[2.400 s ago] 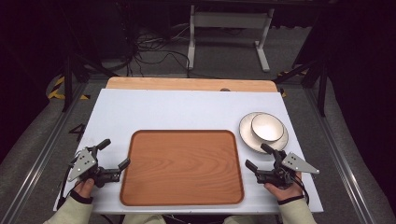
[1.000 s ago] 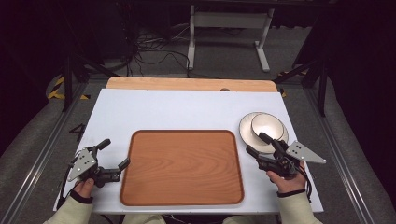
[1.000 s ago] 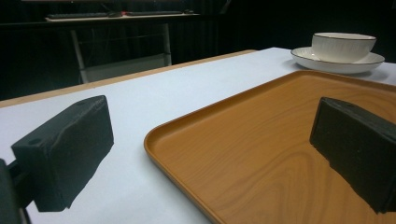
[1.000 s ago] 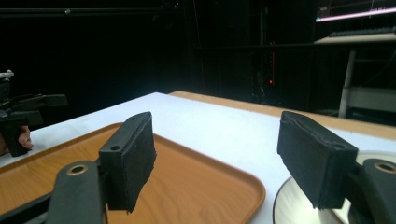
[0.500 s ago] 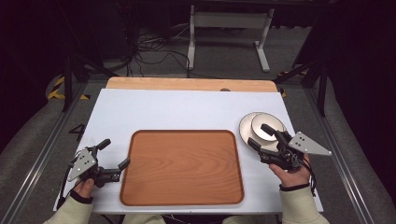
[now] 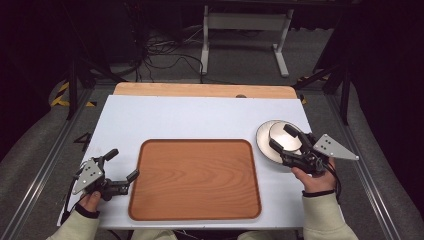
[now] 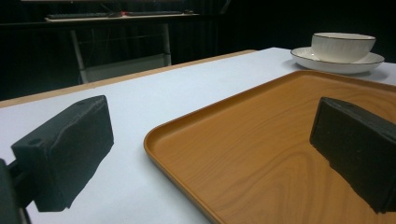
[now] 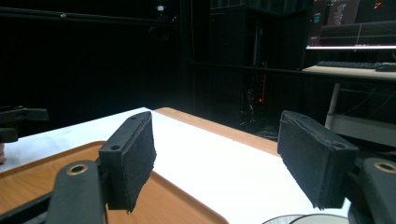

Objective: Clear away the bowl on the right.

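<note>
A white bowl (image 6: 277,131) sits on a white plate (image 6: 263,141) at the table's right side. My right gripper (image 6: 281,138) hovers over them, open, with nothing between its jaws. In the right gripper view the black jaws stand wide apart (image 8: 224,158) and the plate's rim (image 8: 299,218) peeks in at the bottom edge. A brown wooden tray (image 6: 195,180) lies in the middle, bare. My left gripper (image 6: 123,164) rests open at the tray's left edge. Its own view shows its spread jaws (image 7: 210,158) over the tray's rim (image 7: 187,126), with the bowl (image 7: 343,45) and plate (image 7: 336,63) far off.
The white table top (image 6: 200,117) has a wooden strip (image 6: 200,90) along its far edge. Beyond it are dark floor, cables and a desk frame (image 6: 245,30). A monitor and keyboard (image 8: 355,65) stand in the dark background.
My right gripper has risen and moved forward, from beside the plate to over the bowl and plate, jaws still open. The left gripper has stayed put.
</note>
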`<state>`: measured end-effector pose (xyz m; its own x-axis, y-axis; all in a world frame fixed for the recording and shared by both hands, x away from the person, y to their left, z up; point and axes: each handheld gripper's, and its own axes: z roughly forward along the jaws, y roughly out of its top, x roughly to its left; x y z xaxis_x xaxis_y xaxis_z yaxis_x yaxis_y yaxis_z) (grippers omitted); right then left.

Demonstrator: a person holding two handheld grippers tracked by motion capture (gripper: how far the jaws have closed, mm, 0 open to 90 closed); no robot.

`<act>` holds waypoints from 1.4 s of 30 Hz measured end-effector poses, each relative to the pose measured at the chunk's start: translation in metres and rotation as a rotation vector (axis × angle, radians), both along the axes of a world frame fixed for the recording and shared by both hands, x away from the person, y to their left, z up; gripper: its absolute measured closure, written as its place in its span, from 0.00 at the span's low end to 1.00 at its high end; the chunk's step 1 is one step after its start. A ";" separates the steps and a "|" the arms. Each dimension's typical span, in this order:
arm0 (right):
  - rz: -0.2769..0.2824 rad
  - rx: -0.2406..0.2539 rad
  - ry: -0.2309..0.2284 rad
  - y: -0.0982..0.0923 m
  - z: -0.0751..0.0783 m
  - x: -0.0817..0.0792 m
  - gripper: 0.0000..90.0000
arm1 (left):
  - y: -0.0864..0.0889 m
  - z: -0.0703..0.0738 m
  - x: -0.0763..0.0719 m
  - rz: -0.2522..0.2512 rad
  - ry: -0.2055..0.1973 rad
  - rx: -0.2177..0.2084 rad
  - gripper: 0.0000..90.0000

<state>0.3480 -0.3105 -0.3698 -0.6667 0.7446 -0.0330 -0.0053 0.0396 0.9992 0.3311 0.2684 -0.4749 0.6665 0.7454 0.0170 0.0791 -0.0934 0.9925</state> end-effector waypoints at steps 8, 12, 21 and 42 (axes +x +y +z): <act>-0.042 -0.003 0.016 -0.011 -0.002 0.012 0.34 | 0.000 0.000 0.000 0.002 0.001 -0.002 0.00; -0.064 -0.060 0.016 -0.012 0.003 0.017 0.34 | 0.000 0.000 0.000 0.000 0.000 0.002 0.00; -0.094 -0.046 0.045 -0.020 0.010 0.030 0.34 | 0.000 0.000 0.000 0.000 0.002 -0.001 0.00; -0.224 -0.149 0.194 -0.044 0.011 0.064 0.46 | 0.000 0.000 0.000 -0.001 0.003 0.003 0.00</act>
<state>0.4120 -0.3548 -0.3589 -0.4912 0.8701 -0.0410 0.2104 0.1642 0.9637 0.3313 0.2687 -0.4747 0.6676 0.7443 0.0175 0.0820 -0.0969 0.9919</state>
